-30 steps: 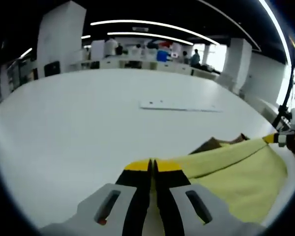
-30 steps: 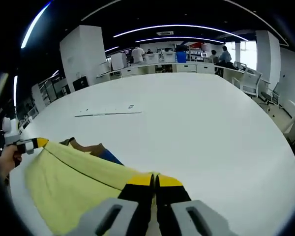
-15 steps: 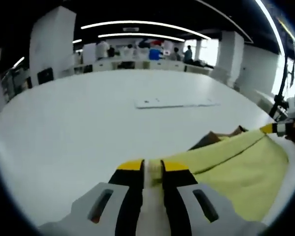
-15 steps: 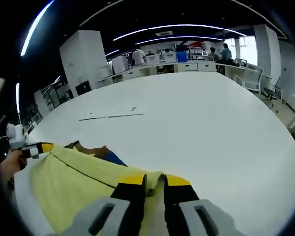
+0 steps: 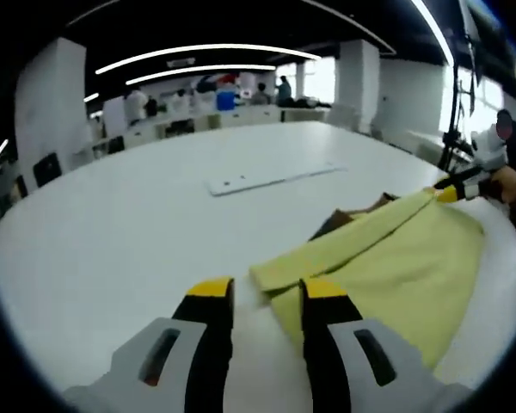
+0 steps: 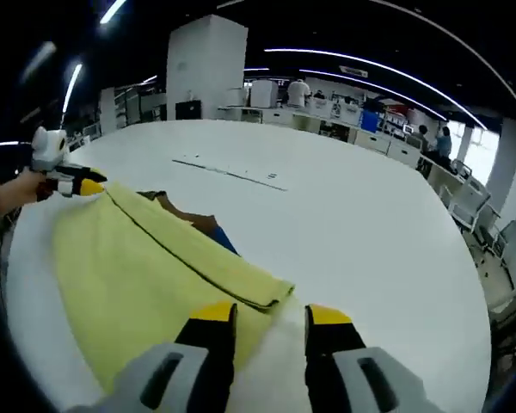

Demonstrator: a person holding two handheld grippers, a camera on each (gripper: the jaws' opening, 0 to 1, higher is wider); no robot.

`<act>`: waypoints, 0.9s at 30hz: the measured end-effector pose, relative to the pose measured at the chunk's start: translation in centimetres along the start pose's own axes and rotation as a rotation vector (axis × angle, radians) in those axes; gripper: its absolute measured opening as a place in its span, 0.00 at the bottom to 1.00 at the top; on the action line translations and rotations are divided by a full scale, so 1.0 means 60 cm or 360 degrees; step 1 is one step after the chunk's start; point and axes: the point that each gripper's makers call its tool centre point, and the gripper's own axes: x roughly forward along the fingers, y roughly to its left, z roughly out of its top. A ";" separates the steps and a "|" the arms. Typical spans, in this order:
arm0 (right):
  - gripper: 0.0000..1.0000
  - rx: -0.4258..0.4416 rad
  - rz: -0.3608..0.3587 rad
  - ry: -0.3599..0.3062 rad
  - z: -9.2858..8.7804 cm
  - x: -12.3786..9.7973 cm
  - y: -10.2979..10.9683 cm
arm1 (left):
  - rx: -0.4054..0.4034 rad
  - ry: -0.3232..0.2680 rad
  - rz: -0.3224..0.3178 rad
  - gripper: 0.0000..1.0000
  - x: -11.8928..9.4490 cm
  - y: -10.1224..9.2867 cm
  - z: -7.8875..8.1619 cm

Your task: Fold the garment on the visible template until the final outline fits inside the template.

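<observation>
A pale yellow garment (image 5: 387, 258) lies folded on the white table (image 5: 112, 232), its folded edge running away from me. My left gripper (image 5: 267, 292) is open, and the garment's near corner lies loose between its jaws. In the right gripper view the same garment (image 6: 146, 267) spreads to the left. My right gripper (image 6: 269, 314) is open just short of its folded corner. The right gripper (image 5: 451, 191) sits at the garment's far corner in the left gripper view, and the left gripper (image 6: 79, 183) does likewise in the right gripper view. A brown and blue piece (image 6: 198, 222) pokes out from under the fold.
A long white strip (image 5: 271, 176) lies flat on the table beyond the garment, also seen as the strip (image 6: 232, 172) in the right gripper view. A hand (image 6: 13, 191) holds the left gripper. Desks and people stand far behind the table.
Both grippers have opened and let go of the yellow garment's folded edge, which now rests on the table. Both cameras have drawn back and tilted.
</observation>
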 end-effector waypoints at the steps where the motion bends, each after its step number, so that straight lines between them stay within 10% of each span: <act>1: 0.28 -0.0009 -0.0002 0.0011 -0.004 0.006 -0.002 | 0.0012 0.0012 0.0003 0.25 0.003 0.000 -0.003; 10: 0.27 0.0112 -0.0046 -0.0061 -0.002 0.035 -0.027 | 0.0219 0.0063 0.0088 0.23 0.031 0.009 -0.003; 27: 0.27 0.0785 -0.0242 -0.0206 0.021 0.055 -0.066 | -0.0199 -0.0106 0.0393 0.39 0.043 0.052 0.039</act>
